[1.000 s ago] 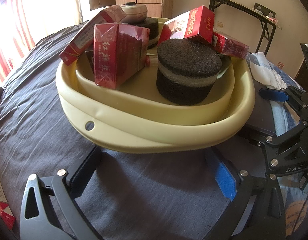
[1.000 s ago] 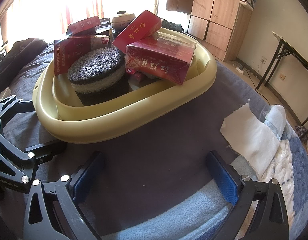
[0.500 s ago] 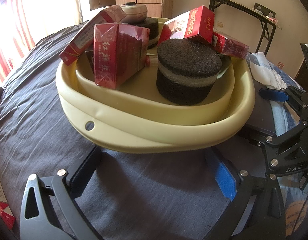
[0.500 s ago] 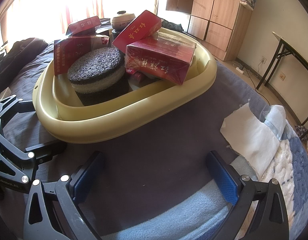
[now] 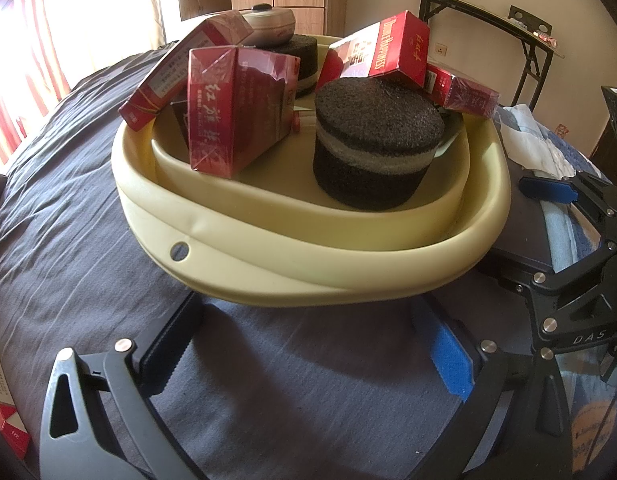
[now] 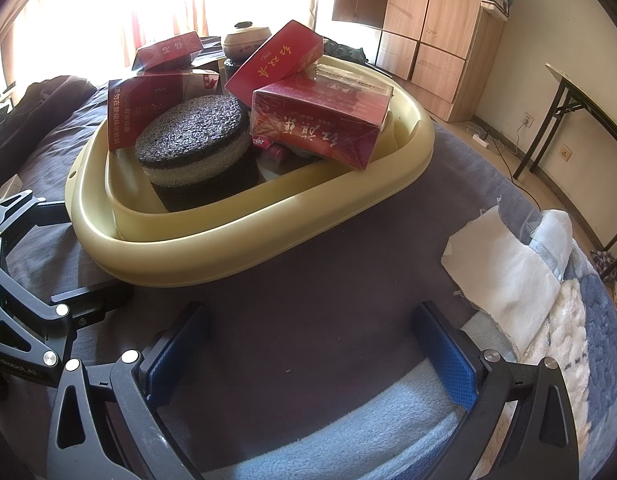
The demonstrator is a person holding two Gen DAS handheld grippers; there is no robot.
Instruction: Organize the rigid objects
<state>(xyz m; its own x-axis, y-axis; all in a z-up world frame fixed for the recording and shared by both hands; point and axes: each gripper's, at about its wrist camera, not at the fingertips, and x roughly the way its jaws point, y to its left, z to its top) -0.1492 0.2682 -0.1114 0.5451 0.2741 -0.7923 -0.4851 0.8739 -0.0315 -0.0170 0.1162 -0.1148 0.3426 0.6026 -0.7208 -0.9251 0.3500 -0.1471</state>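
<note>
— Cream plastic, that's what fills my forward view: the basin sits on the dark bedsheet just ahead of the left tool, whose fingers are spread wide with nothing between them.

— And what's in it?

— Nearest my left tool, a black foam cylinder with a pale band stands upright inside the basin. To its left a red carton stands on end, tilted against the wall. Behind the cylinder another red box marked Double Happiness leans across the pile, and a second foam cylinder sits at the far side with a small lidded jar on it.

— The other side?

— My right tool is also spread apart and empty, low over the sheet with a light blue fleece blanket under it. Ahead and slightly left of it is the same basin; a long red carton lies tipped on the rim nearest me. To the right of that tool a white cloth lies on the bed. Each tool shows at the edge of the other's view, both just short of the basin, not touching it.
</note>
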